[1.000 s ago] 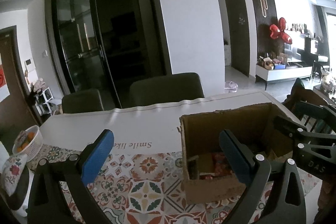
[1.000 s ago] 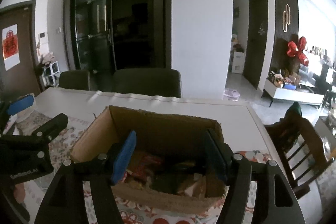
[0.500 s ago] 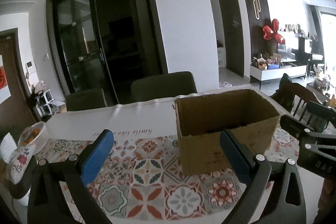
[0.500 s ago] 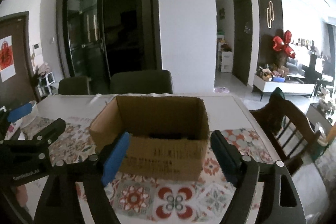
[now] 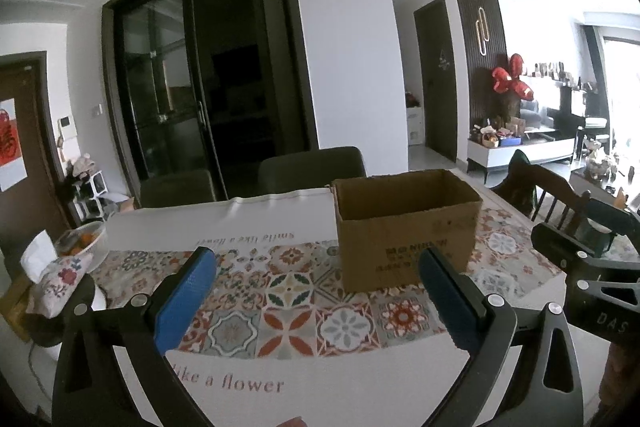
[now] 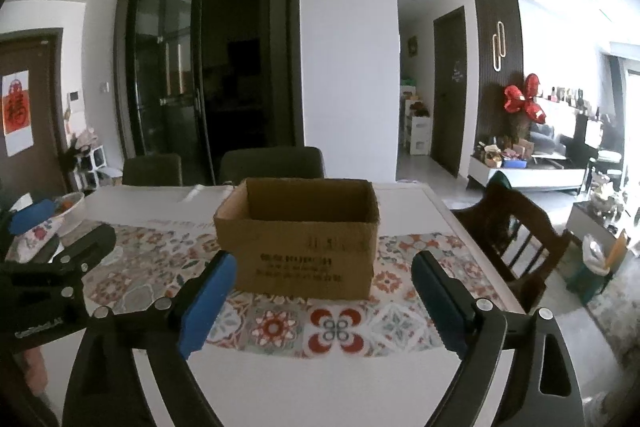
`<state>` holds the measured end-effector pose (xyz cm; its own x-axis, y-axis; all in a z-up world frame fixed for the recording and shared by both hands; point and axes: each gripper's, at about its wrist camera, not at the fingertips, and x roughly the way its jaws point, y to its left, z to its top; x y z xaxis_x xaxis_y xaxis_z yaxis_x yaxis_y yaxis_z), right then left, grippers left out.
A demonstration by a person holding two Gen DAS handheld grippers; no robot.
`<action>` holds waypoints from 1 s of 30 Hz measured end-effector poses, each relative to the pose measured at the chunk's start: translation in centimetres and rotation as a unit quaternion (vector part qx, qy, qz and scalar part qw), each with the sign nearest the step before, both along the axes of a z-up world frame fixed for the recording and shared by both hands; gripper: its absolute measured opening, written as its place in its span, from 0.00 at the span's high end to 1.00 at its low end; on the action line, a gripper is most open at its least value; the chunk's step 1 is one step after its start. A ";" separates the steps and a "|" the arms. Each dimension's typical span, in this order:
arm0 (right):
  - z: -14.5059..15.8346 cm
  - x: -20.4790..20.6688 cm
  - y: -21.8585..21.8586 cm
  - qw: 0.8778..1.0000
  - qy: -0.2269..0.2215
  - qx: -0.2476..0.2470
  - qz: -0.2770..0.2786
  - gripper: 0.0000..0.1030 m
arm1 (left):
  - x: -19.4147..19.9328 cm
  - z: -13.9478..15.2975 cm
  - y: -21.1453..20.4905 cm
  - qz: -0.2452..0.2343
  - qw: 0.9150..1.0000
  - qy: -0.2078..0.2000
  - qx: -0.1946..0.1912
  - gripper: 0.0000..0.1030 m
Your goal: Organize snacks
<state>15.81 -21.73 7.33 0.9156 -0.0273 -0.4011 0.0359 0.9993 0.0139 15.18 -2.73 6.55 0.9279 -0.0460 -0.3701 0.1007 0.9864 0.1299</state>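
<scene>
An open brown cardboard box [image 5: 404, 227] stands on the patterned table runner [image 5: 288, 291]; it also shows in the right wrist view [image 6: 300, 239]. Its inside is hidden from here, so no snacks show. My left gripper [image 5: 316, 301] is open and empty, held back from the box over the near part of the table. My right gripper [image 6: 320, 301] is open and empty, facing the box's front wall from a short distance. The right gripper [image 5: 592, 263] shows at the right edge of the left wrist view, and the left gripper [image 6: 48, 267] at the left edge of the right wrist view.
A white bowl of fruit [image 5: 82, 243] and a floral tissue pouch [image 5: 56, 279] sit at the table's left end. Two dark chairs [image 5: 312, 167] stand behind the table. A wooden chair [image 6: 516, 231] stands at the right side.
Both grippers have pulled back and lower from above the box. The box's snack-filled inside, seen a second ago, is now out of sight.
</scene>
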 end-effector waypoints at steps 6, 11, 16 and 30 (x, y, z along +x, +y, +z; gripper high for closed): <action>0.4 -3.5 0.5 1.000 -0.004 -0.001 0.000 0.12 | -3.7 0.4 0.7 -0.004 1.000 -0.002 -0.003 0.00; 0.7 -6.2 0.9 1.000 -0.006 -0.006 0.004 0.12 | -6.3 0.4 1.0 -0.002 1.000 -0.004 -0.001 0.00; 0.8 -8.2 1.2 1.000 -0.009 -0.008 0.003 0.12 | -8.1 0.8 1.2 -0.003 1.000 -0.008 -0.003 0.00; 1.0 -10.7 1.2 1.000 -0.017 -0.001 0.009 0.12 | -10.9 1.4 1.3 -0.002 1.000 -0.019 -0.003 0.00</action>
